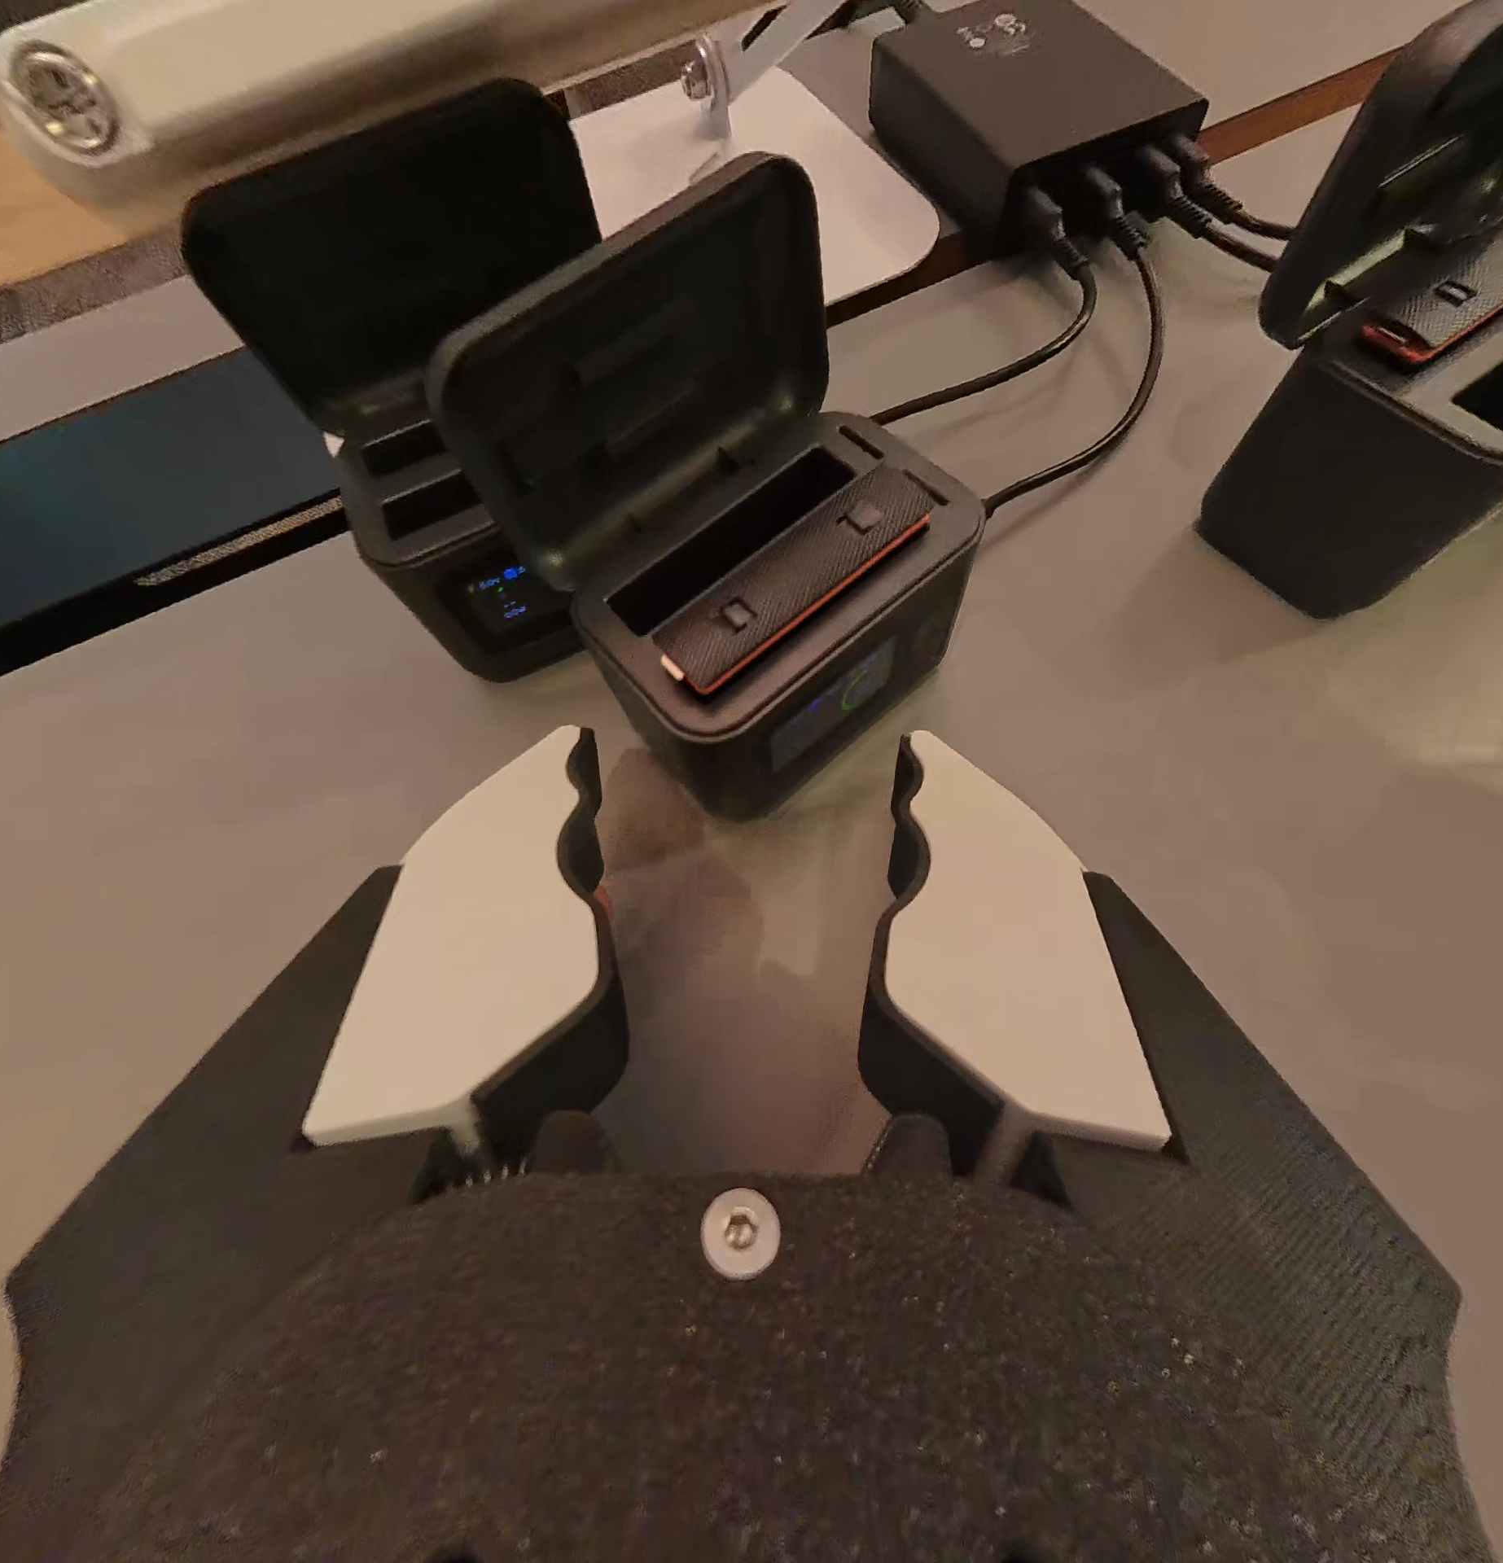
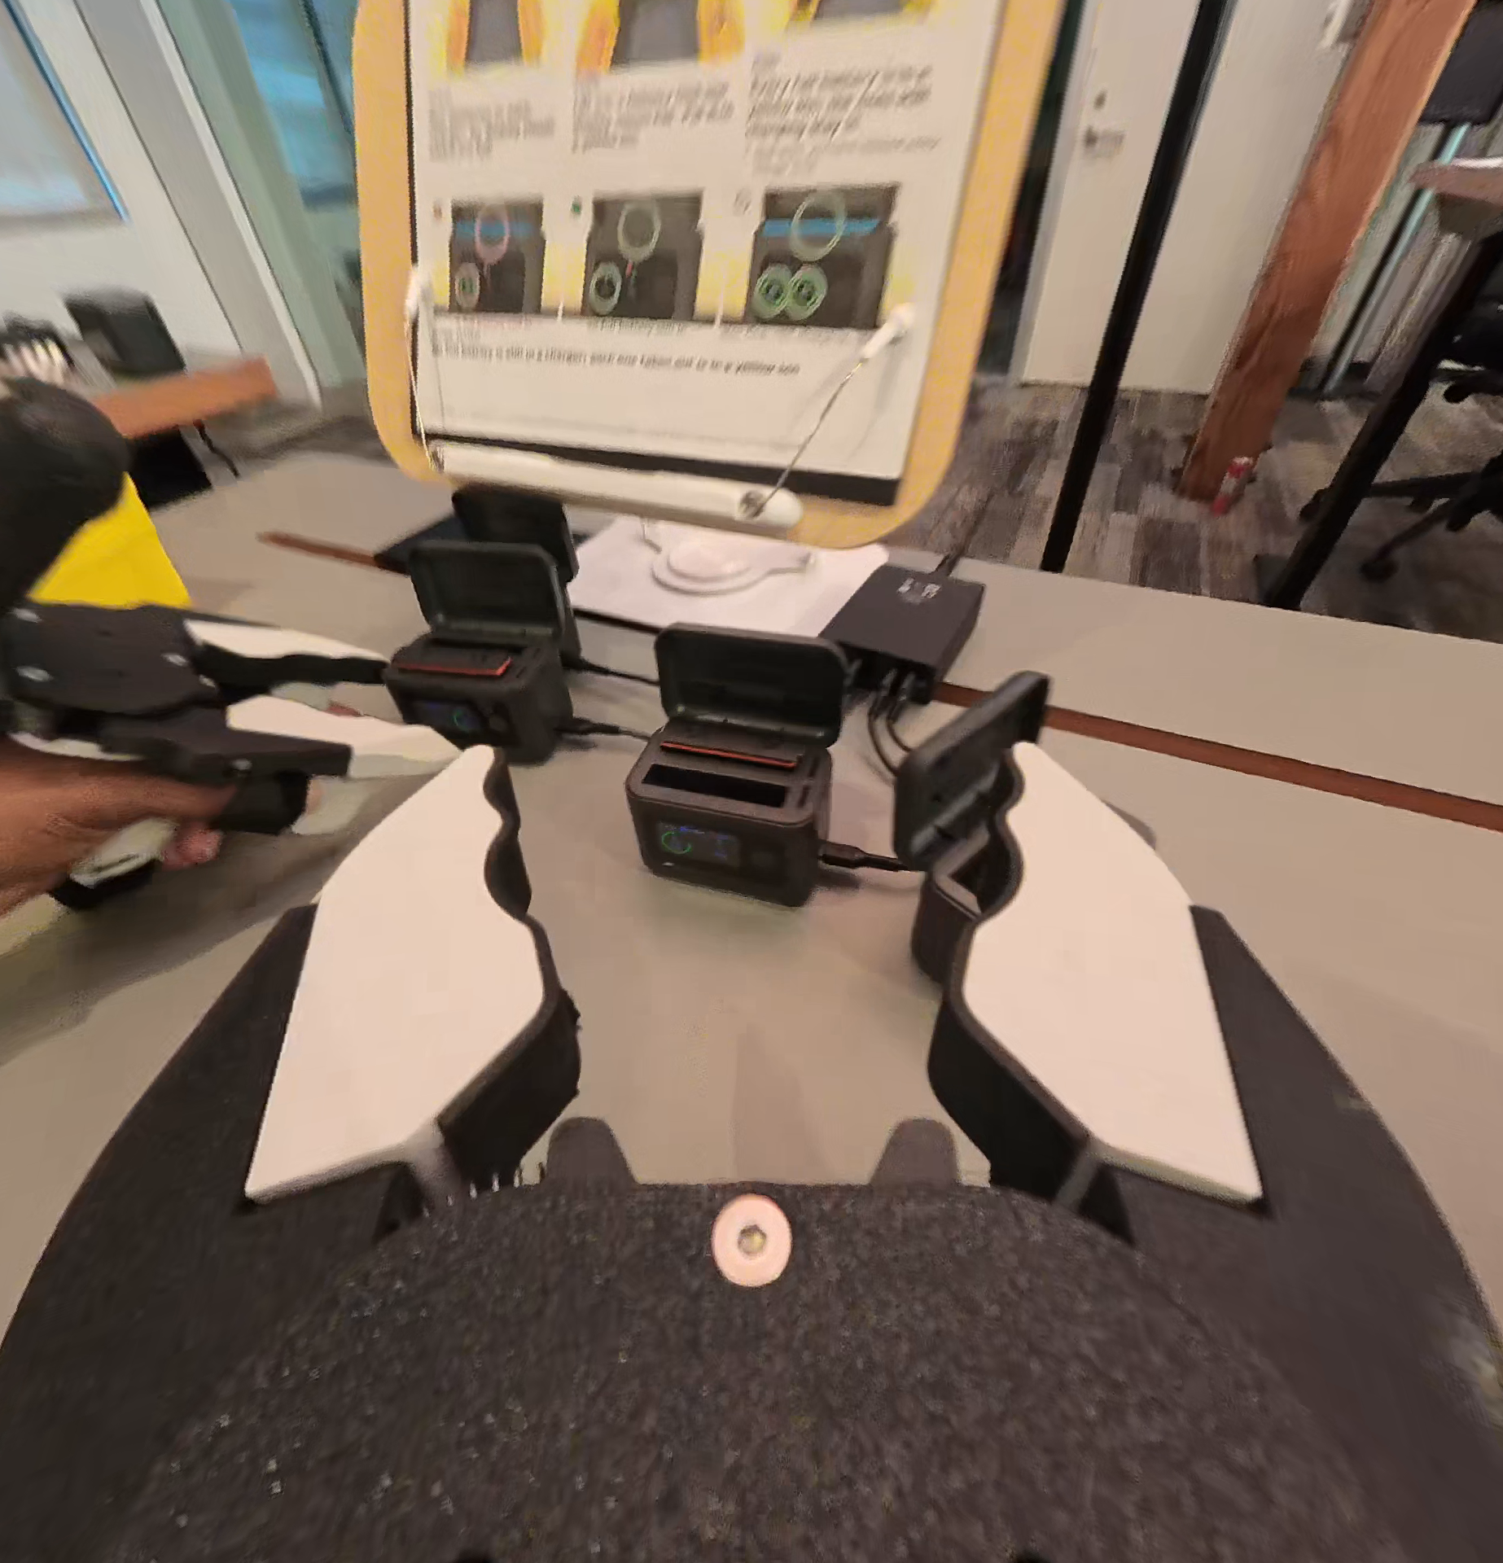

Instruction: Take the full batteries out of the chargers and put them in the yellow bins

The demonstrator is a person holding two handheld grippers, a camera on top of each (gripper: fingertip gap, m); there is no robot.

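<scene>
Two grippers hover over the grey desk [image 1: 224,846], both spread wide with nothing between their white, black-edged fingers. The left gripper [image 1: 744,744] points at a black box charger with its lid up [image 1: 782,643], its fingertips just short of the charger's near corner without touching. One black battery with an orange edge [image 1: 795,592] sits in that charger's front slot; the slot behind it is empty. A second open black charger [image 1: 444,541] stands just behind, nearer the far edge. The right gripper [image 2: 756,761] hangs released in front of another open charger [image 2: 731,820], which holds an orange-edged battery [image 2: 727,753] in its rear slot. A further open charger [image 2: 951,846] stands partly hidden behind its right finger [image 2: 1086,930]. At the desk's left edge a yellow bin [image 2: 114,550] shows behind the left gripper. Black cables [image 1: 1129,364] run to a black power hub [image 1: 1036,110] at the far edge.
</scene>
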